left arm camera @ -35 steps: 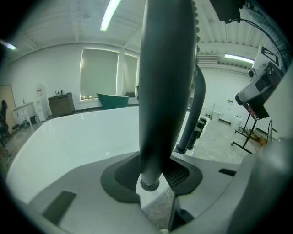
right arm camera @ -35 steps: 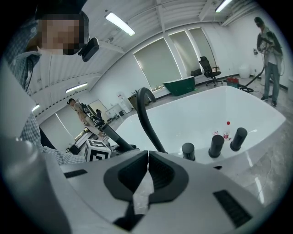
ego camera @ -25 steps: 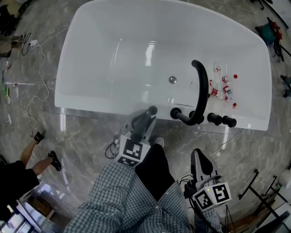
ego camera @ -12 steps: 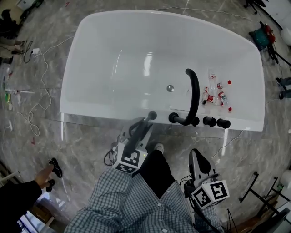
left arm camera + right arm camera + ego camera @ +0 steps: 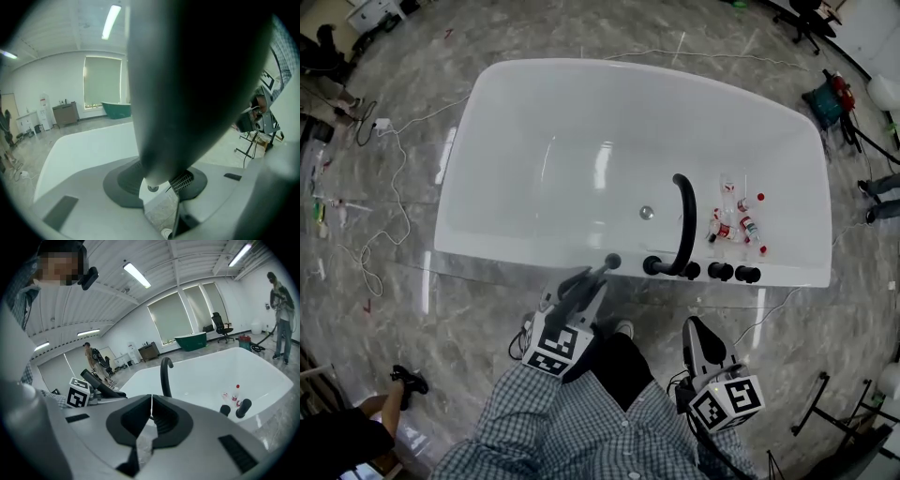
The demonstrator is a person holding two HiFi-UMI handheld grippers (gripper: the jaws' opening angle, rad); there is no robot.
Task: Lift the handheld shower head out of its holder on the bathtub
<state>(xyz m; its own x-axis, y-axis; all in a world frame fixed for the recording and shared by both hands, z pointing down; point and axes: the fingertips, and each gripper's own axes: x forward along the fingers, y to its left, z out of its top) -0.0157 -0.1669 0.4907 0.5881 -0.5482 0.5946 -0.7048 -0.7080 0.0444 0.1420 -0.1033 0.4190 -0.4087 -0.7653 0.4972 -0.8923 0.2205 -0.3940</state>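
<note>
A white bathtub (image 5: pixel 487 258) fills the middle of the head view. On its near rim stand a black arched faucet (image 5: pixel 682 220) and black knobs (image 5: pixel 720 272). My left gripper (image 5: pixel 586 291) is shut on the dark handheld shower head (image 5: pixel 600 272), whose tip points at the near rim just left of the knobs. In the left gripper view the shower head (image 5: pixel 197 84) fills the space above the left gripper (image 5: pixel 161 187). My right gripper (image 5: pixel 696 330) hangs lower right, short of the tub, shut and empty. In its own view the right gripper (image 5: pixel 151 413) faces the faucet (image 5: pixel 164 376).
Small red-capped bottles (image 5: pixel 736 225) lie inside the tub by the faucet. Cables (image 5: pixel 384 187) run over the marble floor at left. A person's foot (image 5: pixel 408 380) shows at bottom left, and a person (image 5: pixel 281 324) stands beyond the tub. A black stand (image 5: pixel 825 403) is at lower right.
The head view has pulled back, so the tub looks smaller and farther. The left gripper still holds the shower head by the near rim. The right gripper has barely moved.
</note>
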